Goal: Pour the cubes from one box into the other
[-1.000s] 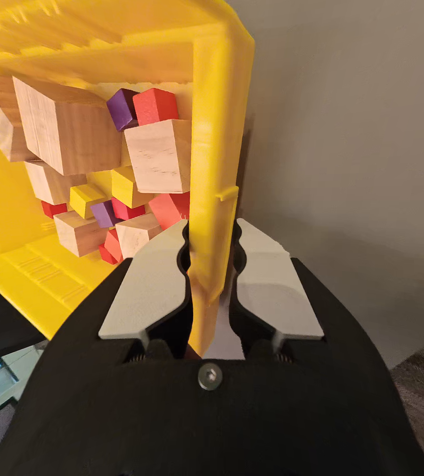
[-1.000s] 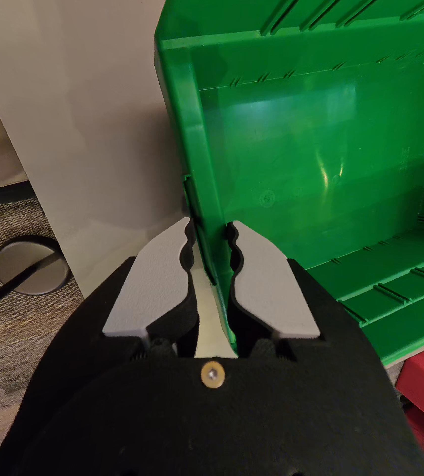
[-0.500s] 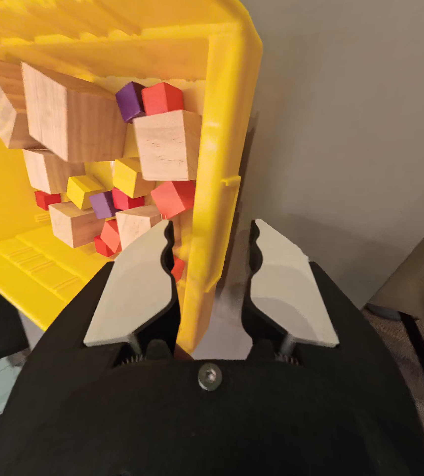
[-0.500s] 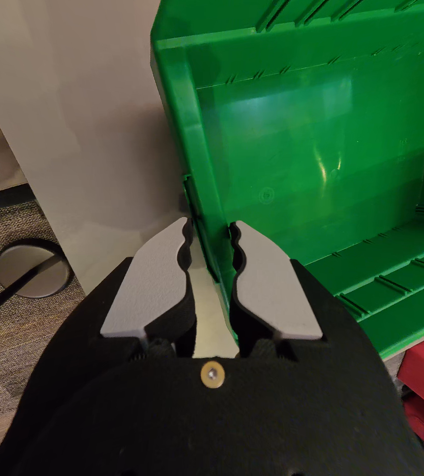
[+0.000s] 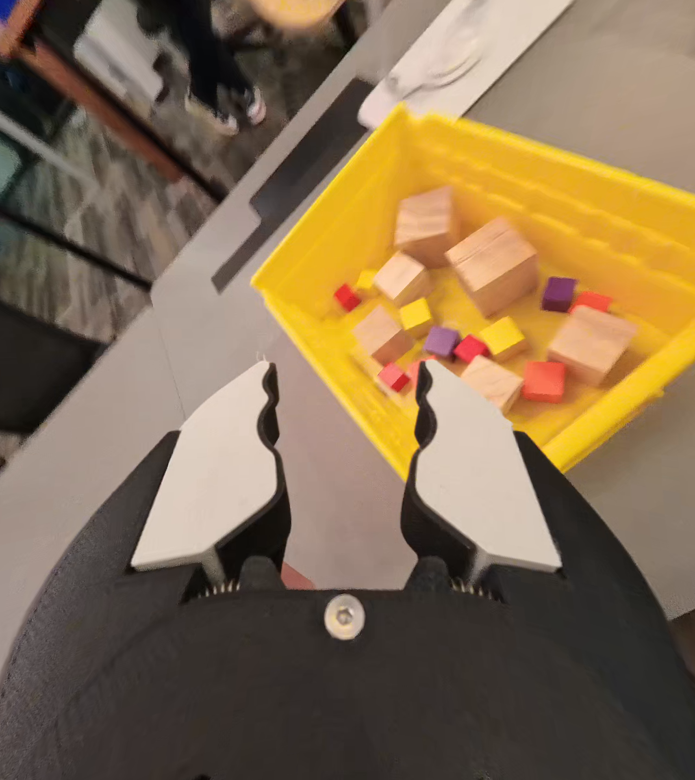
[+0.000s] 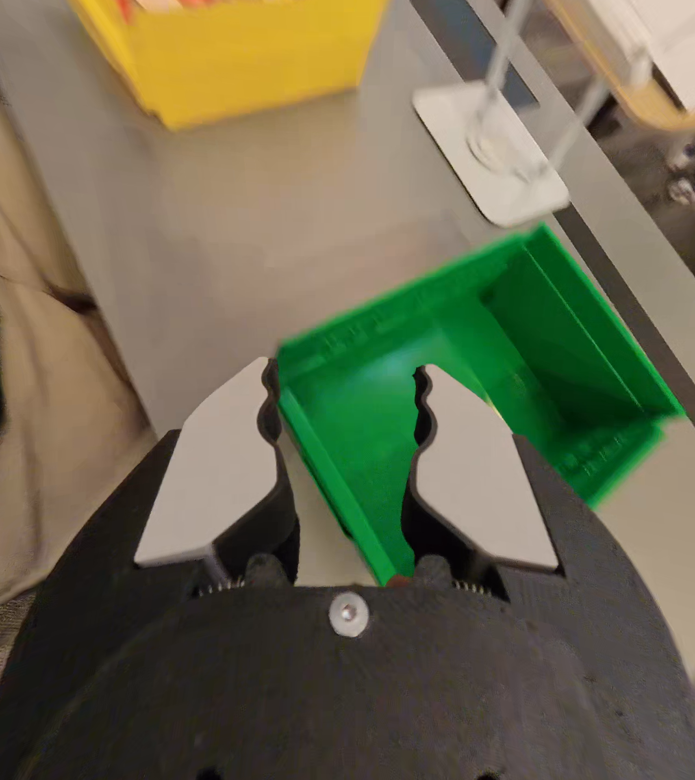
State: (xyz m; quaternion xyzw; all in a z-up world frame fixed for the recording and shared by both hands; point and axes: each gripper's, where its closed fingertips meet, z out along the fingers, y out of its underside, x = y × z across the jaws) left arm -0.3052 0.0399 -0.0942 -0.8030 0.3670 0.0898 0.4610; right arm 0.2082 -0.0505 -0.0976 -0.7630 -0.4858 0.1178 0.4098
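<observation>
Resting on a plain grey tabletop (image 5: 219, 320) are both boxes of the task. Beyond the table edge in the left wrist view lies patterned carpet (image 5: 84, 169) and a wooden-framed piece of furniture (image 5: 96, 101), all blurred; a person's legs and shoes (image 5: 227, 97) stand there. A white flat plate (image 6: 489, 156) carrying a clear upright post sits on the table near the green box in the right wrist view, and pale fabric (image 6: 41, 358) hangs at the left of the table.

My left gripper (image 5: 346, 371) hangs above the tabletop, angled down, its jaws wide apart and holding nothing. Its right fingertip overlaps the near corner of the yellow box (image 5: 590, 177) in the view; contact cannot be confirmed. The yellow box sits upright on the table and contains the cubes (image 5: 491, 266): several plain wooden ones of varied size plus small red, yellow, purple and orange ones, scattered across its floor.

My right gripper (image 6: 343, 369) is likewise angled down with jaws wide apart, gripping nothing. The near wall of the green box (image 6: 582, 337) runs between the two fingers without being pinched. No cubes show in the visible part of the green box. The yellow box (image 6: 253, 63) stands well apart from it, farther along the table.
</observation>
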